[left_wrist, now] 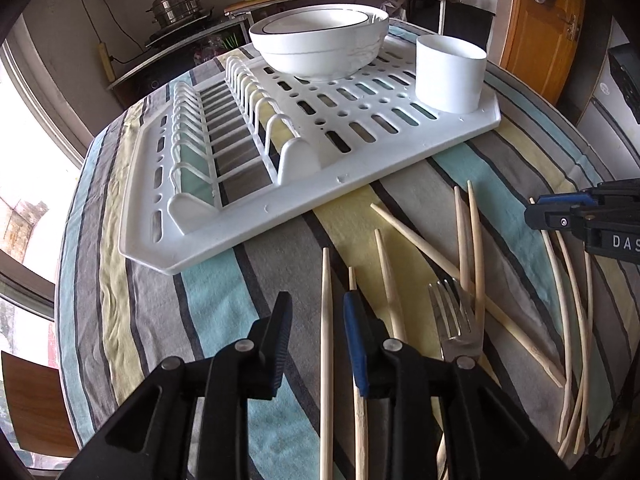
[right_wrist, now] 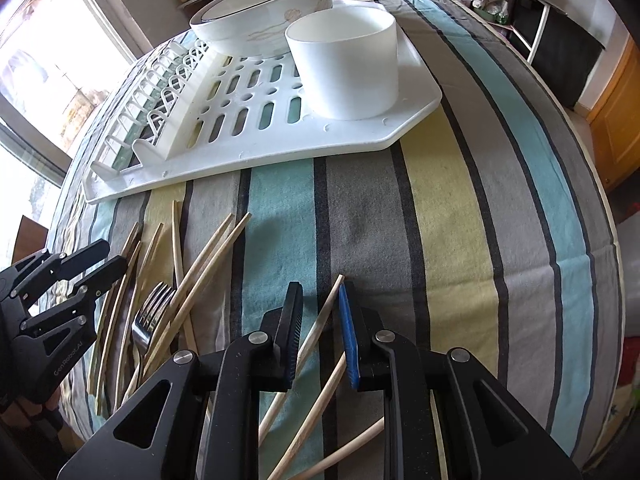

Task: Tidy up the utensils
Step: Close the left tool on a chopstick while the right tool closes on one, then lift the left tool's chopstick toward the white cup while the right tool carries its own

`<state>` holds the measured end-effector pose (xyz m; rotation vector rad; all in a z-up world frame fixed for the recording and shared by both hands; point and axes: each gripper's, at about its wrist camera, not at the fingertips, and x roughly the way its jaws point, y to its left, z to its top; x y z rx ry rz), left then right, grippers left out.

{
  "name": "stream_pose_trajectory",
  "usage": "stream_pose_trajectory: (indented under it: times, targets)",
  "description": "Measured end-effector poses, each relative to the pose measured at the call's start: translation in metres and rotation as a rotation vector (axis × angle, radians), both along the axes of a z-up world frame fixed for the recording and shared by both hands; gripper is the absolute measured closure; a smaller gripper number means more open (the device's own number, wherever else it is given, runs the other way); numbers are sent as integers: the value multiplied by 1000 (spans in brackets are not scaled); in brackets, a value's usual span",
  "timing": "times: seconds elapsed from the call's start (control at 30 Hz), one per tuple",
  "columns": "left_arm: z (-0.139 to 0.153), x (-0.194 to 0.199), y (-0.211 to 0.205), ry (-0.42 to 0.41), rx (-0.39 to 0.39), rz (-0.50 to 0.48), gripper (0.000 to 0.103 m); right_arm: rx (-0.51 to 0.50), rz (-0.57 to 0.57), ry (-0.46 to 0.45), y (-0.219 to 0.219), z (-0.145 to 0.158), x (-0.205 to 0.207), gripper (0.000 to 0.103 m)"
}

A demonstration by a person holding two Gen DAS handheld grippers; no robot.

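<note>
While the chopsticks (left_wrist: 424, 248) and a fork (left_wrist: 456, 320) lay scattered on the striped cloth (right_wrist: 440, 208) near the table's front edge, both grippers hovered low with jaws spread, each straddling a single stick, likely lining up a pinch. The left gripper (left_wrist: 318, 312) bracketed one chopstick (left_wrist: 327, 344) whose long axis ran toward the drying rack (left_wrist: 360, 168). The right gripper (right_wrist: 320, 300) framed another, tip slanting toward the white cup (right_wrist: 348, 64), probably its destination.
</note>
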<state>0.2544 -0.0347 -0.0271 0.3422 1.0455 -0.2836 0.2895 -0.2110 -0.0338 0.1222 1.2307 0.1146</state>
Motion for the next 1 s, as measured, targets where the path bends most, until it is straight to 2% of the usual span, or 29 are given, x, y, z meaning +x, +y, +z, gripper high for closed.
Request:
stream_pose_trajectory:
  times: [0.17,0.27,0.33,0.4,0.57,0.8,1.0]
  targets:
    - [-3,6,-6,-4,37,-9,75,-12,2,2,-1,0,3,92]
    - [-4,9,-9,2,45,-17,80,-29,11,-1,3,0,4,94]
    - [-4,9,-13,13,38,-31,93,-42,21,-5,5,1,4,95]
    - [-5,7,-17,11,47,-43,97,-34,31,-7,7,0,4,95]
    - [0,4,-13,-3,29,-41,97,16,45,-34,5,7,1,96]
    - [33,-10,4,-70,-33,-20,97,63,51,-131,-3,45,-10,97]
    - [75,-24,23,-170,-103,16,97,99,66,-257,-6,86,-26,98]
